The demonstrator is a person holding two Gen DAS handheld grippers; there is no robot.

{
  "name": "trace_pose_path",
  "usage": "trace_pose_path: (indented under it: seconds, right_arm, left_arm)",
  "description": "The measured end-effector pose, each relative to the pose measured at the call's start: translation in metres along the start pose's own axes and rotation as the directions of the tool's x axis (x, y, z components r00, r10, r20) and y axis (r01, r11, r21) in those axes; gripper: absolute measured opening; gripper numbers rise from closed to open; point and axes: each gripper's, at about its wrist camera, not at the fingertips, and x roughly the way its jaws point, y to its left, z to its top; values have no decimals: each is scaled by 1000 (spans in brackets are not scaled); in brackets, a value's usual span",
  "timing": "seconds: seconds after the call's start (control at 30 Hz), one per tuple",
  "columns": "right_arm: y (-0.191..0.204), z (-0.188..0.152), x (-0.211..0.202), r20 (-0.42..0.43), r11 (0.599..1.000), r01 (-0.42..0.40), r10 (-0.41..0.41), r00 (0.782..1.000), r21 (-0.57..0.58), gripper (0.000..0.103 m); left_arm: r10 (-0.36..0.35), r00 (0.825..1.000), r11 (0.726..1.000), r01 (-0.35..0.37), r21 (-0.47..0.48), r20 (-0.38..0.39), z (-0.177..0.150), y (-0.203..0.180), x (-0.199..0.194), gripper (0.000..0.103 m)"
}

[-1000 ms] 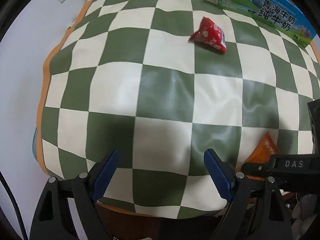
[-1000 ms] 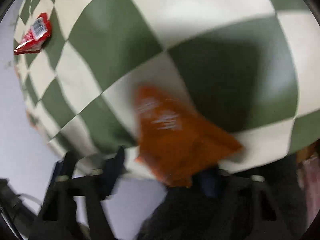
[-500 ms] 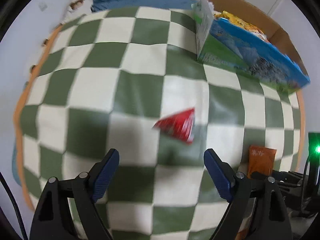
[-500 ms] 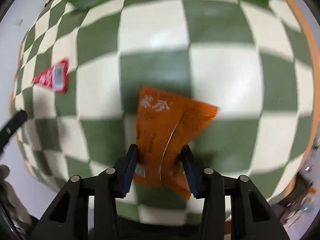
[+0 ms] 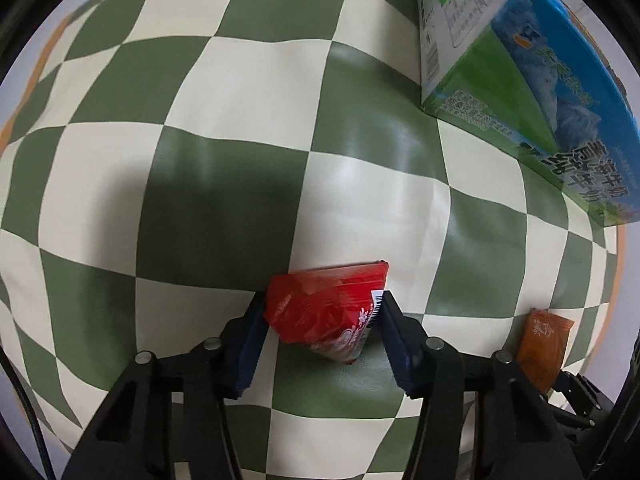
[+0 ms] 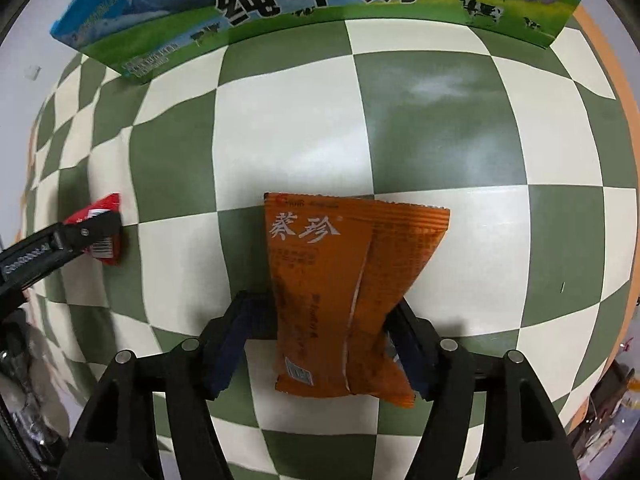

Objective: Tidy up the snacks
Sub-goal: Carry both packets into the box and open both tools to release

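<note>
My left gripper (image 5: 320,316) is shut on a red snack packet (image 5: 326,308) low over the green-and-cream checkered cloth (image 5: 240,128). My right gripper (image 6: 328,320) is shut on an orange snack packet (image 6: 344,288), squeezed between the blue pads. The orange packet also shows at the lower right of the left wrist view (image 5: 542,344). The red packet (image 6: 102,232) and the left gripper's finger (image 6: 60,240) show at the left edge of the right wrist view. The blue-and-green milk carton box (image 5: 520,64) stands at the far right; in the right wrist view it (image 6: 320,4) is straight ahead.
The cloth's orange border (image 6: 608,56) marks the table edge at the right. A white wall (image 5: 24,20) lies beyond the table's left side. Clutter shows past the table edge at lower right (image 6: 612,400).
My left gripper has moved in over the red packet and shut on it. My right gripper, with the orange packet, has moved closer to the carton box.
</note>
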Motion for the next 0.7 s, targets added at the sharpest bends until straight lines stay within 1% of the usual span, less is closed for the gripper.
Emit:
trace_pose_path:
  seconds: [0.03, 0.07, 0.1, 0.13, 0.17, 0.23, 0.3, 0.4, 0.47, 0.5, 0.57, 0.6, 0.67, 0.7]
  right_arm:
    - [-1, -1, 1, 4, 1000, 5, -5, 1000, 3, 68]
    - [1, -1, 2, 11, 1000, 17, -17, 1000, 7, 58]
    - [1, -2, 1, 22, 1000, 27, -27, 999, 8, 55]
    - [-5, -6, 4, 27, 1000, 13, -13, 1000, 9, 54]
    - [-7, -7, 2, 23, 1000, -1, 1, 1000, 2, 51]
    - [-15, -9, -4, 11, 999, -22, 22, 1000, -30, 50]
    - [-17, -12, -7, -35, 998, -45, 43, 998, -53, 49]
    - [-26, -25, -8, -87, 994, -61, 53, 995, -91, 49]
    - [-32, -36, -6, -101, 993, -69, 59, 993, -95, 50]
    - [-34, -38, -5, -105, 994, -76, 67, 992, -83, 50]
    - [-40, -39, -3, -100, 994, -100, 97, 990, -32, 53]
    - [-48, -36, 0, -99, 994, -105, 103, 990, -12, 54]
    - [-55, -34, 2, -93, 993, -118, 120, 988, 28, 59]
    - [-55, -32, 2, -90, 992, -121, 124, 988, 36, 60]
  left_arm:
    - [12, 1000, 1000, -12, 2, 10, -3, -2, -2, 49]
    - [22, 1000, 1000, -22, 6, 14, -4, -4, -2, 48]
    - [26, 1000, 1000, -26, 11, 12, -7, -6, -3, 47]
    - [24, 1000, 1000, -24, 10, 7, -11, -7, -4, 47]
    - [20, 1000, 1000, -20, 7, 1, -17, -10, -5, 47]
    - [4, 1000, 1000, -4, 10, -11, -30, -15, -9, 47]
    - [-21, 999, 1000, 22, 22, -27, -46, -21, -12, 47]
    - [-61, 996, 998, 62, 27, -59, -70, -29, -15, 47]
    - [-79, 993, 996, 82, 30, -88, -81, -32, -11, 47]
    - [-81, 992, 996, 85, 35, -102, -85, -33, -6, 50]
    - [-86, 987, 996, 89, 20, -138, -85, -31, 6, 50]
    - [-92, 985, 996, 94, 7, -149, -83, -29, 10, 51]
    - [-99, 982, 995, 98, -14, -163, -76, -29, 18, 52]
    - [-94, 982, 996, 94, -13, -163, -76, -29, 18, 52]
